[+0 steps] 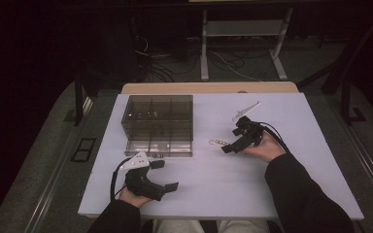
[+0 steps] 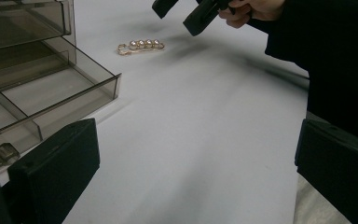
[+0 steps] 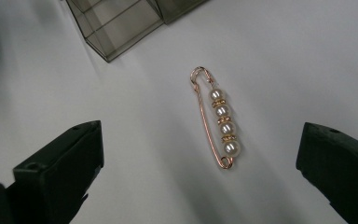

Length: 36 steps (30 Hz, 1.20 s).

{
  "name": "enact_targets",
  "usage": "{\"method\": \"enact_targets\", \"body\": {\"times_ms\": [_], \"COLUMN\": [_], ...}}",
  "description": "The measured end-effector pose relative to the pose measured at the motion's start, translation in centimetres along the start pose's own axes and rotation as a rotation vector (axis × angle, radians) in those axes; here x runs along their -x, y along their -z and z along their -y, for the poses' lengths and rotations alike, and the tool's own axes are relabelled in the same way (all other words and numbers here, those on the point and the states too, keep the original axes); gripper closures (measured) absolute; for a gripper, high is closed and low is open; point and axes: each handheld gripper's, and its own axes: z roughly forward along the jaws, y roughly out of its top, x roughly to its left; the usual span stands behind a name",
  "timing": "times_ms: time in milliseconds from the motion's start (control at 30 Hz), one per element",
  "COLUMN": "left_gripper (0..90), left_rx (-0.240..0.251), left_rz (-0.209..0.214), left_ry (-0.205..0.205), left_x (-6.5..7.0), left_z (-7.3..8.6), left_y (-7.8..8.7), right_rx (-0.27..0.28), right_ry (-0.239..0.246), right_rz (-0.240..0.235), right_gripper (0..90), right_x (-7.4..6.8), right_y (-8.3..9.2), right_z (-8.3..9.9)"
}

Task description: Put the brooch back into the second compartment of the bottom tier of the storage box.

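Observation:
A rose-gold safety-pin brooch (image 1: pixel 217 142) with several pearls lies flat on the white table, right of a smoked plastic drawer box (image 1: pixel 158 119). My right gripper (image 1: pixel 231 140) hovers just right of the brooch, open, with nothing held. In the right gripper view the brooch (image 3: pixel 219 119) lies a little ahead of the spread jaws of my right gripper (image 3: pixel 198 172). My left gripper (image 1: pixel 165 174) is open near the front edge, below the box. In the left gripper view the brooch (image 2: pixel 140 45) lies far ahead, with the right gripper (image 2: pixel 182 11) above it.
The box's bottom drawer (image 2: pixel 51 93) is pulled out toward me, split into compartments; a small metallic item (image 2: pixel 2 151) sits in a near one. The table's white top (image 1: pixel 213 184) stretches between the hands. A dark sleeve (image 2: pixel 335 60) crosses the left gripper view at right.

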Motion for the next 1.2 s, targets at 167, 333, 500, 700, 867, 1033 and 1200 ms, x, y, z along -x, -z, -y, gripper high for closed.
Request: {"method": "enact_targets", "body": {"times_ms": [167, 333, 500, 700, 867, 1033, 1200], "left_gripper": [0.0, 0.0, 0.0, 0.0, 0.0, 0.0, 0.0], "left_rx": [-0.001, -0.001, -0.002, -0.002, -0.001, 0.0, -0.001], "left_rz": [0.001, 0.001, 0.002, 0.004, 0.004, 0.006, 0.006], "left_ry": [0.0, 0.0, 0.001, 0.002, 0.002, 0.004, 0.002], "left_x": [0.0, 0.0, 0.0, 0.0, 0.0, 0.0, 0.0], "left_z": [0.0, 0.0, 0.0, 0.0, 0.0, 0.0, 0.0], "left_y": [0.0, 0.0, 0.0, -0.1, 0.0, 0.0, 0.0], "right_rx": [-0.014, -0.024, -0.04, -0.066, -0.084, -0.101, -0.115], "right_ry": [-0.005, -0.004, -0.001, 0.025, 0.053, 0.081, 0.106], "right_rz": [0.0, -0.001, -0.003, -0.011, -0.001, 0.007, 0.015], "right_gripper": [0.3, 0.3, 0.4, 14.4, 20.9, 25.6, 32.9], "right_x": [0.5, 0.9, 1.2, 1.3, 1.2, 1.0, 0.8], "right_y": [-0.7, -1.3, -1.9, -2.1, -2.2, -2.6, -3.0], "right_z": [0.1, 0.2, 0.3, -0.4, -1.1, -1.6, -2.0]}}
